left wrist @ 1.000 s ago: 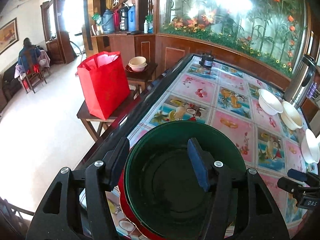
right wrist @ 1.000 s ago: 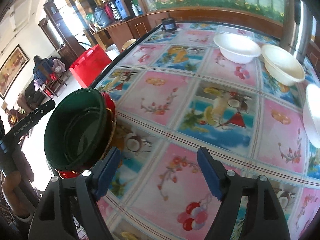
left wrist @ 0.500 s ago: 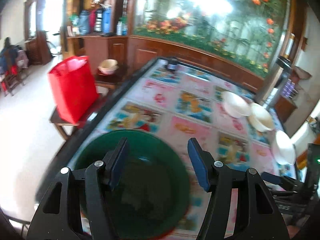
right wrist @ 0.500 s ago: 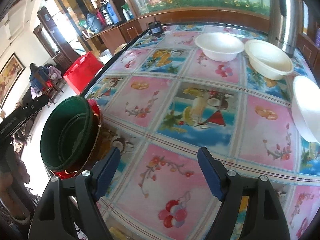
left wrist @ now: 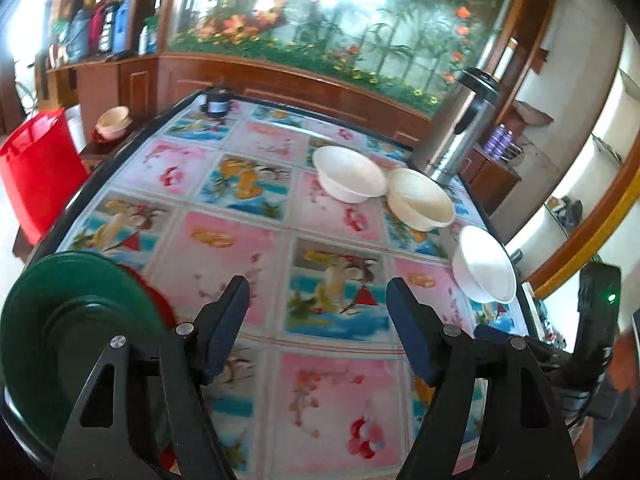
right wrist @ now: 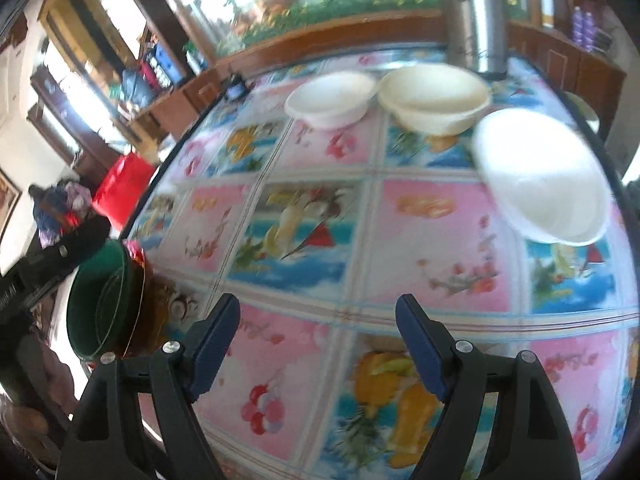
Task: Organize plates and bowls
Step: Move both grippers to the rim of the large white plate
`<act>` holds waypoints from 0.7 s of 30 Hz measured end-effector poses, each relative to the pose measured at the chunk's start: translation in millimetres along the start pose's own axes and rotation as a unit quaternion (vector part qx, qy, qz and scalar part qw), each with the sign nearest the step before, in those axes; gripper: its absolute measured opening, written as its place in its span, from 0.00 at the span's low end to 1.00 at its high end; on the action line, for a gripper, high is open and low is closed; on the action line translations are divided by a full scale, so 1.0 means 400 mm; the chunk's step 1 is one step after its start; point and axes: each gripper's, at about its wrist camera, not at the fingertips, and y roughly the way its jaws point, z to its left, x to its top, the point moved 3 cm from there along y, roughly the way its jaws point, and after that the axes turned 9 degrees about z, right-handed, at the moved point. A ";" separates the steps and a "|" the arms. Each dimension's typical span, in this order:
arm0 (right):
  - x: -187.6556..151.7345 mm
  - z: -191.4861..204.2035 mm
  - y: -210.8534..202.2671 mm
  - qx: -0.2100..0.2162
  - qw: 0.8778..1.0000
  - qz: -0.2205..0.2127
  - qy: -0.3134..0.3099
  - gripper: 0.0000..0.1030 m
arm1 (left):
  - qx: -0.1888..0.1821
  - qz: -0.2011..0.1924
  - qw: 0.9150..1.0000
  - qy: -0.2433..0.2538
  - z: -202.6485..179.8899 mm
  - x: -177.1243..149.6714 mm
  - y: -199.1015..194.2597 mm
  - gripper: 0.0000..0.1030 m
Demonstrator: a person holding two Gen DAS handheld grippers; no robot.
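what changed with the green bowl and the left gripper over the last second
The left gripper let go of the green bowl. A second ago one finger sat inside its rim; now the jaws are opening with nothing between them and have swung to the right, leaving the bowl at lower left on the stack. The right gripper stayed open and empty, and the three white bowls kept their places.

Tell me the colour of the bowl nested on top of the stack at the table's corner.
Dark green bowl, clearest in the left wrist view.
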 end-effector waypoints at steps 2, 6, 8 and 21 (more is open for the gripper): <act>-0.004 -0.022 -0.020 -0.005 1.000 -0.017 0.005 0.78 | 0.005 0.002 1.000 0.008 -0.014 0.001 0.022 0.69; -0.011 -0.057 -0.032 -0.011 1.000 -0.022 0.013 0.78 | -0.005 0.031 1.000 0.001 -0.037 0.003 0.080 0.69; -0.017 -0.082 -0.039 -0.013 0.999 -0.022 0.021 0.78 | -0.001 0.041 0.999 0.005 -0.055 0.006 0.105 0.69; -0.030 -0.255 -0.110 -0.042 0.996 -0.037 0.074 0.78 | -0.012 0.083 0.996 0.027 -0.179 0.036 0.210 0.69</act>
